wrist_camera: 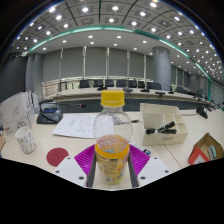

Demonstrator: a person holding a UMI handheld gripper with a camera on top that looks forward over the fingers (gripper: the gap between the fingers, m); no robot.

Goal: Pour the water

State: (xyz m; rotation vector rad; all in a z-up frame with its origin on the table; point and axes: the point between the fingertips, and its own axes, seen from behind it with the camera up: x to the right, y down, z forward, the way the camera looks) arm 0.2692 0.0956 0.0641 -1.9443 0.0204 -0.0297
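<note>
Tool (112,160) grips yellow-capped bottle (112,135), label unreadable.

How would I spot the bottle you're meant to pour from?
Find the pale table, then the tool at its near edge. The bottle stands upright between its fingers: clear, yellow-capped, with an orange label, unlike the white cup off to one side.
</note>
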